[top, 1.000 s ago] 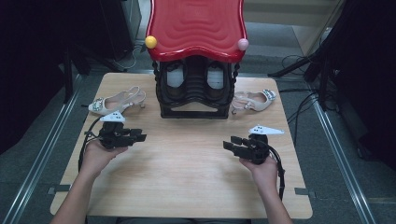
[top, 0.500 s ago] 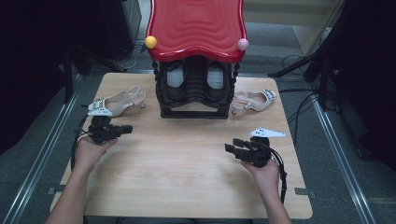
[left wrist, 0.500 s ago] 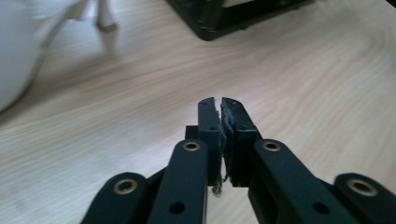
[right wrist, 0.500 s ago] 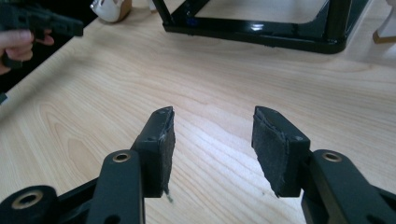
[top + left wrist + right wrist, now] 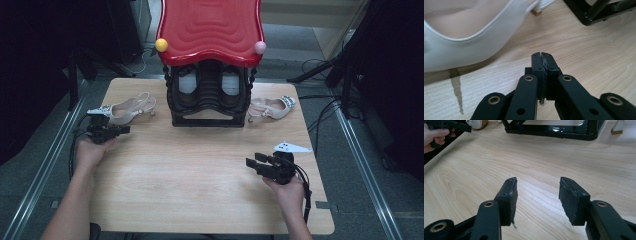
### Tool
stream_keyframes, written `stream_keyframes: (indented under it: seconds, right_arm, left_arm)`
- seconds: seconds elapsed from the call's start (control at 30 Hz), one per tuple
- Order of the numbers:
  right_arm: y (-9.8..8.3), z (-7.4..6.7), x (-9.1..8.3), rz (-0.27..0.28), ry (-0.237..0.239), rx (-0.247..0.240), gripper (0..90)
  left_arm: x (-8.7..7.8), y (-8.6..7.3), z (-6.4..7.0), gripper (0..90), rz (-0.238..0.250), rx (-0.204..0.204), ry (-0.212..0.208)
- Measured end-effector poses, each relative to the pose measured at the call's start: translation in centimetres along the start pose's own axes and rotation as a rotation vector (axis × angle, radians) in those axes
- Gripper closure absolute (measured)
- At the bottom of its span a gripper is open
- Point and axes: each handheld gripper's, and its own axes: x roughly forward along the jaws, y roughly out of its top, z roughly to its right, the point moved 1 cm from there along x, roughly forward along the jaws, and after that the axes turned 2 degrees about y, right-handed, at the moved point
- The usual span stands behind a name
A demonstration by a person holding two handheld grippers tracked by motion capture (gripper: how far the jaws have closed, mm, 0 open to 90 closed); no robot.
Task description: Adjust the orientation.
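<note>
A: Since the earlier frame the left gripper travelled out toward the table's left edge and its jaws had just been closing; in the left gripper view they met pad to pad, clenched, nothing between them.

B: And its position against the left shoe?

A: Just beside it, apart from it. In the left gripper view the left shoe was smooth white leather with a pale beige lining and a curved, piped top edge; its low block heel stood on the wood farther back.

B: Right side?

A: The right gripper had barely shifted. Its jaws stood wide apart, released, over bare wood in the right gripper view; the pads were black, rough, frayed at the edges.

B: Other items logged?

A: The right shoe, the same pale slingback with an ornament on the toe, lay beside the rack. The rack was glossy black, ribbed and wavy in outline, under a red rippled top with a yellow ball and a pink ball at its front corners. The table was light wood with clear grain and rounded corners.

B: Any writing?

A: None legible
</note>
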Motion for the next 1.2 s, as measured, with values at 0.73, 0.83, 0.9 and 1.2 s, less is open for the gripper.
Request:
stream_keyframes:
  seconds: [0.73,0.83,0.9,1.2]
  right_arm:
    - [-0.8,0.1,-0.2,-0.011,-0.023,0.019,49.2]
    - [-0.9,0.1,-0.1,-0.013,-0.023,0.017,49.2]
    - [-0.9,0.1,-0.1,-0.013,-0.023,0.017,49.1]
    - [-0.8,0.0,0.1,-0.017,-0.025,0.015,49.0]
  left_arm:
    - [1.0,0.3,-3.9,89.9,0.004,-0.057,0.061]
    - [1.0,0.3,-4.1,90.0,0.013,-0.068,0.070]
    - [0.9,0.4,-4.5,90.0,0.015,-0.086,0.083]
    - [0.2,1.4,-3.7,90.0,0.042,-0.121,0.059]
